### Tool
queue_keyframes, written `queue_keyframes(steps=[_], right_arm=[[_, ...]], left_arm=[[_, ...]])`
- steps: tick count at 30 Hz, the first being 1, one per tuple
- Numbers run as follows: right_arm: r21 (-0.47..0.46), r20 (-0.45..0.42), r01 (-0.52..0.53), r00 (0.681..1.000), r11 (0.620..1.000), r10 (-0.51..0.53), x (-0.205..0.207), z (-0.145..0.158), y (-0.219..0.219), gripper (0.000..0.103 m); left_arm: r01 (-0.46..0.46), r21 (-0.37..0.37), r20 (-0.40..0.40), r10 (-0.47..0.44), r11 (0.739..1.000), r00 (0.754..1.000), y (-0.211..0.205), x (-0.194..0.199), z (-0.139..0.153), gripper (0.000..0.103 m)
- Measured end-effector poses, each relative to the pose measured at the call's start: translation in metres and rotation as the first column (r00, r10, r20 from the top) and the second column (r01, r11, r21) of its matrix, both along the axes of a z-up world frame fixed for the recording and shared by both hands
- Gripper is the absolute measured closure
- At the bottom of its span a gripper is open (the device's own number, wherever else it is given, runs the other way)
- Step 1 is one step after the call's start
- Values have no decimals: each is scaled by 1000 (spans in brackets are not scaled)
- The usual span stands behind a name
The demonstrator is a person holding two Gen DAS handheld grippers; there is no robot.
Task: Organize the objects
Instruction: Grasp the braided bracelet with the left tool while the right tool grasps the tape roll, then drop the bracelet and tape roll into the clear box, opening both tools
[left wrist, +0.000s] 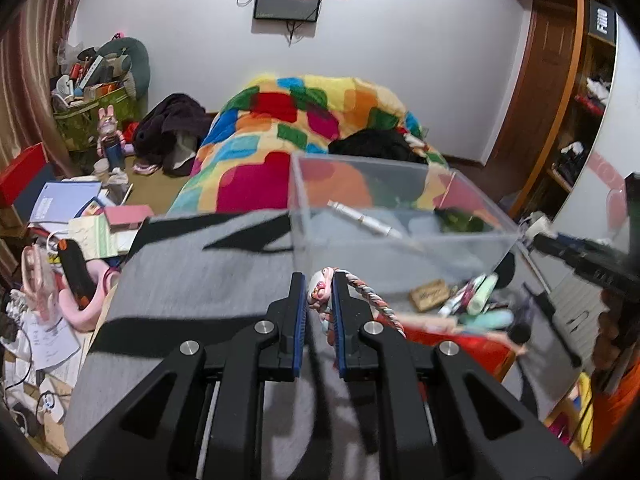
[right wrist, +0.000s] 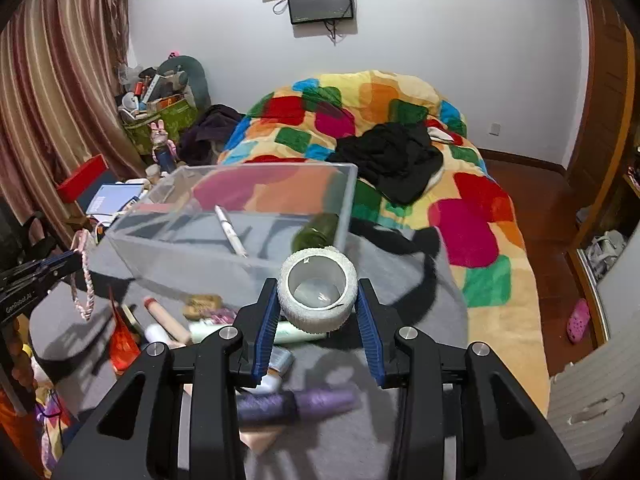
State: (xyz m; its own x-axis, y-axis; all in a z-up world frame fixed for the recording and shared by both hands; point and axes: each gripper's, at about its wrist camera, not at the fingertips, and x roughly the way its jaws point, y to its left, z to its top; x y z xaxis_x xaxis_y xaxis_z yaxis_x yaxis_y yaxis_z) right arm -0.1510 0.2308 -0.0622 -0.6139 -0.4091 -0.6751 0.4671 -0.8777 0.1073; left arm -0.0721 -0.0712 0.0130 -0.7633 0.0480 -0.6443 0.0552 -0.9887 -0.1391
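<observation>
My left gripper (left wrist: 319,290) is shut on a small pink figurine charm (left wrist: 319,289) with a braided cord (left wrist: 374,300), held above the grey cloth just short of the clear plastic box (left wrist: 400,248). The box holds a white pen (left wrist: 366,220) and a green bottle (right wrist: 316,230). My right gripper (right wrist: 318,300) is shut on a white tape roll (right wrist: 318,288), held above the cloth near the box's right front corner (right wrist: 340,248). The left gripper (right wrist: 64,260) with the hanging cord (right wrist: 85,280) shows at the left of the right wrist view.
Loose tubes and toiletries (right wrist: 224,328) and a purple bottle (right wrist: 296,404) lie on the grey cloth (right wrist: 400,280) before the box. A colourful blanket (right wrist: 400,120) covers the bed behind. Books and clutter (left wrist: 72,216) crowd the left. A wardrobe (left wrist: 560,100) stands right.
</observation>
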Motion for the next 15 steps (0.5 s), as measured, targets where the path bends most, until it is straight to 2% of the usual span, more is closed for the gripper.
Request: queue_keyframes(steps=[4,10,15], right_arm=[[5,-4,-10,1000,1000,10,-8,0,-15,68],[-20,31,-26,999,999,27,-27,1,-29,68],[-3,49,-45,998,999,45,-37,-1,-46,68]], left_arm=[[9,18,-28,-8,1000,1000,2,-15,8,91],[-1,47,-24,2,999,1000,1,-40,12,91],[7,26,-25,-6,1000,1000,8,-59,17,91]])
